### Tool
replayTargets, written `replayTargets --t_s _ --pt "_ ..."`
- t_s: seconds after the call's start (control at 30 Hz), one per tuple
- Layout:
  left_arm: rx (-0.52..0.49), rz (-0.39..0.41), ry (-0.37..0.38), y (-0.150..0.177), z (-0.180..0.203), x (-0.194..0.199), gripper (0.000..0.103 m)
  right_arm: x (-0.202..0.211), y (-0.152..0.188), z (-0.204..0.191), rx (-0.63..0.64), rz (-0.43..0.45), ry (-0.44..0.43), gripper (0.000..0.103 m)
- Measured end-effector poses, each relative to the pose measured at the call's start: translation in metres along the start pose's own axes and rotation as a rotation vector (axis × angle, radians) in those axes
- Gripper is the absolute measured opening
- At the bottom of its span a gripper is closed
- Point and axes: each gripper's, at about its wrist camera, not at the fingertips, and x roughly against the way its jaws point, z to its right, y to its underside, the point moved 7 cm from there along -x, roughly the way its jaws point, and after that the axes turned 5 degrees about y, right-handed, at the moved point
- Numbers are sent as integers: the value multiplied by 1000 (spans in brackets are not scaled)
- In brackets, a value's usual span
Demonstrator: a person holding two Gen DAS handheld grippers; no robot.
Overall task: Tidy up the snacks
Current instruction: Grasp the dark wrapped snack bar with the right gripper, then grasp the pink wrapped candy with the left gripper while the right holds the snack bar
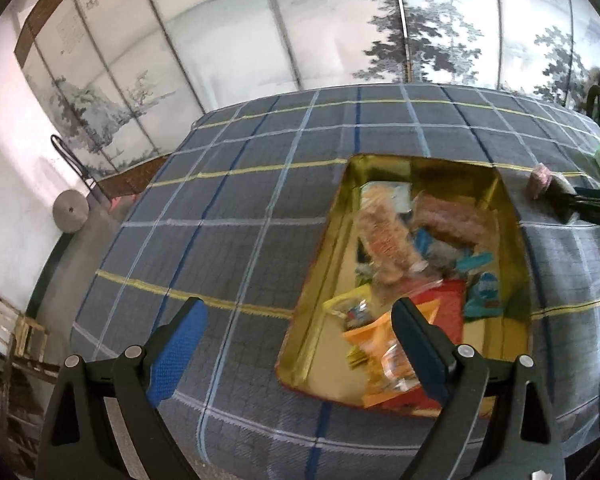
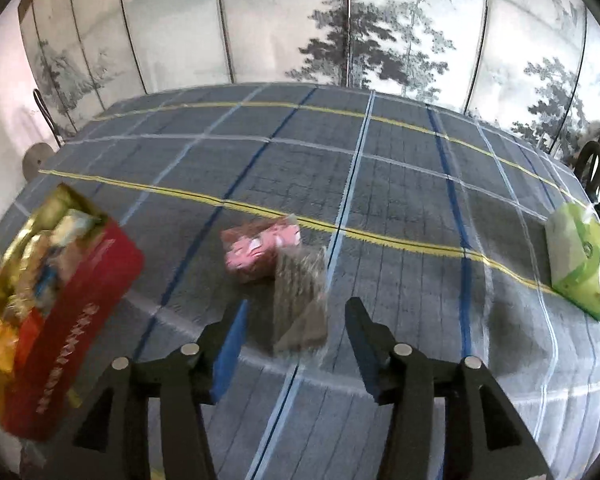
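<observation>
Snack packets are mostly gathered in the tin [image 1: 508, 216], a gold-lined box with red outer walls that sits on the plaid tablecloth [image 1: 228, 208]; two are not yet in it. The grey packet [image 2: 300, 300] lies flat just ahead of the right gripper [image 2: 296, 320], roughly on its centre line and seemingly between its fingertips, and the pink packet [image 2: 260, 248] lies touching it on the far side, a little to the left. The tin is off to that gripper's left, and a green tissue pack [image 2: 580, 260] sits well to its right.

The step in hand looks like picking up the grey packet. Done well, the fingers come down either side of its near edge, pinch the thin film low and squarely, and leave the pink packet undisturbed; a shallow grip on slick wrapping could slip.

The right gripper's jaws stand wide apart with nothing clamped; whether a pad grazes the packet is lost in blur. The left gripper [image 1: 300, 320] is likewise spread wide and empty, hanging above the near end of the tin, its right finger over the orange wrappers [image 1: 374, 330].
</observation>
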Motion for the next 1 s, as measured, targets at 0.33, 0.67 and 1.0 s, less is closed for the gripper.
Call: replayTargets --t_s 0.33,0.67,1.0 --pt "-145 56 167 -45 78 20 92 36 34 59 -14 87 1 26" --pt "-105 -130 547 -101 200 -8 92 49 103 212 -274 71 241 27" --pt "-143 -233 503 -129 271 -77 92 42 97 210 -281 86 142 27"
